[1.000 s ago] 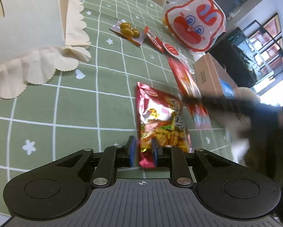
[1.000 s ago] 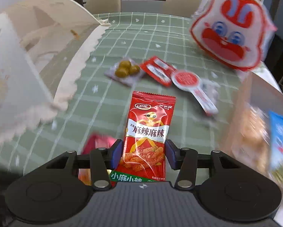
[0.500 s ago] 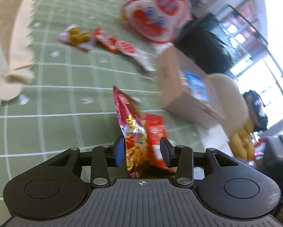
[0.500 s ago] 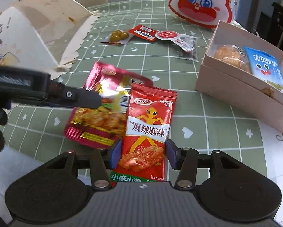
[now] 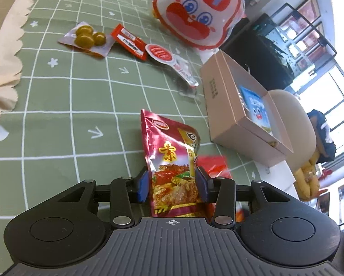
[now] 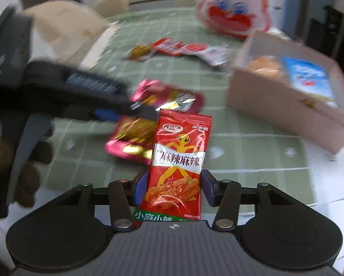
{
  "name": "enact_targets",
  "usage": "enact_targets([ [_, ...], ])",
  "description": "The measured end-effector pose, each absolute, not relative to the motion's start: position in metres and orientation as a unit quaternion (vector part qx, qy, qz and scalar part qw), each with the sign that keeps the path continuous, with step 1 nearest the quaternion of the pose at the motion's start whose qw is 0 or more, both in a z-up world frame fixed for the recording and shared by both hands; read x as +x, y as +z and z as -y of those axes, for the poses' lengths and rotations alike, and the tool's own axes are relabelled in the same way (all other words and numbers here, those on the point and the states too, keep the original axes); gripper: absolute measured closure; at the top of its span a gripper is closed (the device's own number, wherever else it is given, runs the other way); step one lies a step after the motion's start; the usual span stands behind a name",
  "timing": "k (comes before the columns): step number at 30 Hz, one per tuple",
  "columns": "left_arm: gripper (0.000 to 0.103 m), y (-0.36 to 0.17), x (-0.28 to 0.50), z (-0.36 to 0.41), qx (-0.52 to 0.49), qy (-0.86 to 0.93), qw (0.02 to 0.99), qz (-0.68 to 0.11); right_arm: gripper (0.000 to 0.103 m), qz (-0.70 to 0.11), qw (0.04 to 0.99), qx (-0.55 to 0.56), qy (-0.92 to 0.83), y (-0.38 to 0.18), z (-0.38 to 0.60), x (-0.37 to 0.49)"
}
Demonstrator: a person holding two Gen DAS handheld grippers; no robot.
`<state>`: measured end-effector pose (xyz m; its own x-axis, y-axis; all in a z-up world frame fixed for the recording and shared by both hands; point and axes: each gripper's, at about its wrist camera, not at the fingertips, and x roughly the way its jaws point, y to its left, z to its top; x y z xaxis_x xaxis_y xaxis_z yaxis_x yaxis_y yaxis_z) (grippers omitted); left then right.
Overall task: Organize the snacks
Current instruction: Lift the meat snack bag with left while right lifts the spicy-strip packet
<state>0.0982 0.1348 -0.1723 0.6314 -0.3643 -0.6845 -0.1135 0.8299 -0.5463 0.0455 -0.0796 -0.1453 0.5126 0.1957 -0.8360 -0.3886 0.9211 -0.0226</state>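
Left tongs (image 5: 172, 185): opened since a second ago, pink snack pouch (image 5: 172, 158) loose between them, resting on tabletop (image 5: 56, 105).
Right tongs (image 6: 173, 188): clamping red snack packet (image 6: 178, 161).
Meaning: pouch released; box (image 5: 238, 117) far right.

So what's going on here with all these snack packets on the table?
A person is sorting snacks with a handheld gripper in each hand. The right gripper holds a red spicy-stick packet between its pads. The left gripper has its pads around a shiny pink foil snack bag, which lies on the green checked tablecloth. An open cardboard box nearby already holds a blue packet.
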Motion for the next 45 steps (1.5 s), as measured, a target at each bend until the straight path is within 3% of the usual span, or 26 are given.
enact_targets([
  [10,0.057,-0.181,0.123,-0.152,-0.317,-0.073,0.86,-0.392,0.053,-0.449,0.865,-0.137,0.176,-0.162,0.061,0.091],
  [19,0.058,-0.12,0.062,-0.126,-0.262,-0.115,0.876,-0.388,0.056,-0.463,0.841,-0.093,0.263,-0.138,0.063,0.042],
  [24,0.057,-0.142,0.08,-0.131,-0.267,-0.08,0.872,-0.401,0.058,-0.444,0.875,-0.052,0.186,-0.12,0.1,0.053],
  [30,0.057,-0.168,0.101,-0.127,-0.264,-0.084,0.861,-0.427,0.061,-0.454,0.875,-0.104,0.132,-0.154,0.098,0.097],
  [35,0.056,-0.171,0.111,-0.126,-0.268,-0.088,0.864,-0.418,0.063,-0.451,0.873,-0.083,0.167,-0.162,0.087,0.092],
  [41,0.07,-0.142,0.1,-0.123,-0.272,-0.113,0.864,-0.409,0.063,-0.46,0.861,-0.068,0.207,-0.16,0.09,0.075],
  [45,0.071,-0.12,0.086,-0.105,-0.232,-0.137,0.869,-0.416,0.063,-0.456,0.855,-0.078,0.234,-0.16,0.09,0.057],
])
